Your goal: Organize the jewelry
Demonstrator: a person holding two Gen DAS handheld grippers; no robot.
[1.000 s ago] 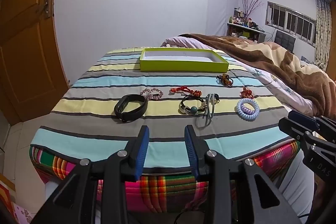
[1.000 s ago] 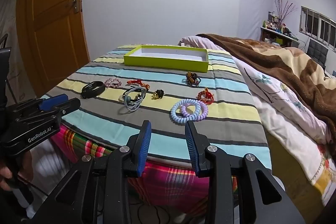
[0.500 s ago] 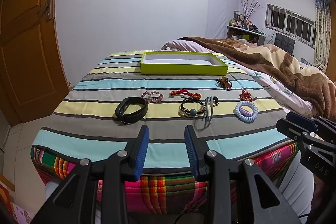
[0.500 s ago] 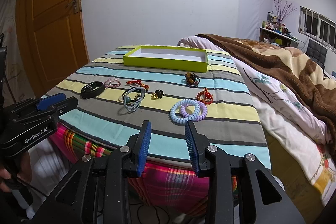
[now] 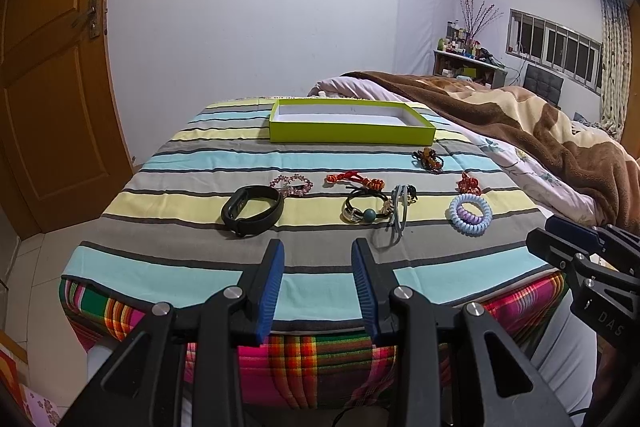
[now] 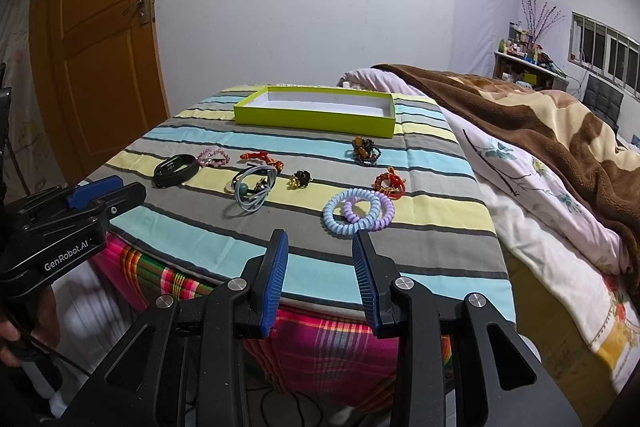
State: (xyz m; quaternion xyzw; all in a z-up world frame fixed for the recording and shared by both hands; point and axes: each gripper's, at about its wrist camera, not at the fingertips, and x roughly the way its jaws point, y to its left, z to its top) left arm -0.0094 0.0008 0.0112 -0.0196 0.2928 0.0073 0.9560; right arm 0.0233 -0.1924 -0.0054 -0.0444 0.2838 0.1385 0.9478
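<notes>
Both my left gripper (image 5: 318, 283) and right gripper (image 6: 320, 277) hold fingers apart and empty short of the surface (image 5: 172, 263); jewelry lies mid-frame before the green tray (image 5: 352, 137), and tangled hair ties (image 6: 252, 191) risk snagging neighbours.

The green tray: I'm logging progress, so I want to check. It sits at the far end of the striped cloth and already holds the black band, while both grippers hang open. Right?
Not quite. The green tray is empty; the right wrist view shows the black band lying on the striped cloth, nearer than the tray. The left gripper and right gripper are indeed open.
</notes>
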